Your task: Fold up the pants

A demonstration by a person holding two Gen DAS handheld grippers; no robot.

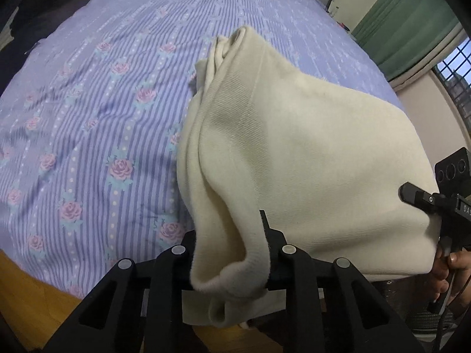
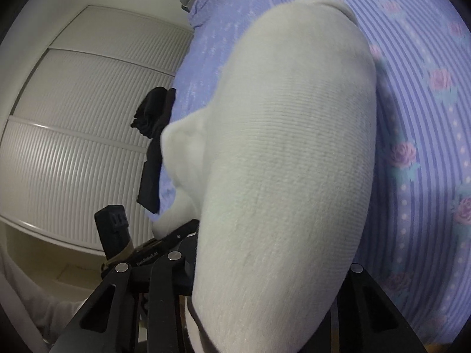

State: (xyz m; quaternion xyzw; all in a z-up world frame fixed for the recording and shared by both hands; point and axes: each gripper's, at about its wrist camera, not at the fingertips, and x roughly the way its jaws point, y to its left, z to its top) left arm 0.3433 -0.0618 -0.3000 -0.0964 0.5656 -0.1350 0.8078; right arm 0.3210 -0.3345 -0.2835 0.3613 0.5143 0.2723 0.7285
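Note:
Cream ribbed pants (image 1: 309, 147) hang folded over the near edge of the bed, stretched between both grippers. My left gripper (image 1: 232, 253) is shut on one corner of the cloth, which bunches between its fingers. My right gripper (image 1: 418, 200) shows at the right edge of the left wrist view, shut on the other corner. In the right wrist view the pants (image 2: 279, 161) drape over my right gripper (image 2: 265, 264) and hide its fingertips. The left gripper (image 2: 176, 235) shows there at lower left, against the cloth.
The bed has a lilac striped sheet with roses (image 1: 103, 117). Dark clothes (image 1: 50, 8) lie at its far left corner. Wooden floor (image 1: 26, 300) is below. A white slatted wardrobe (image 2: 88, 117) stands beside the bed. Green curtains (image 1: 412, 20) and a window are at right.

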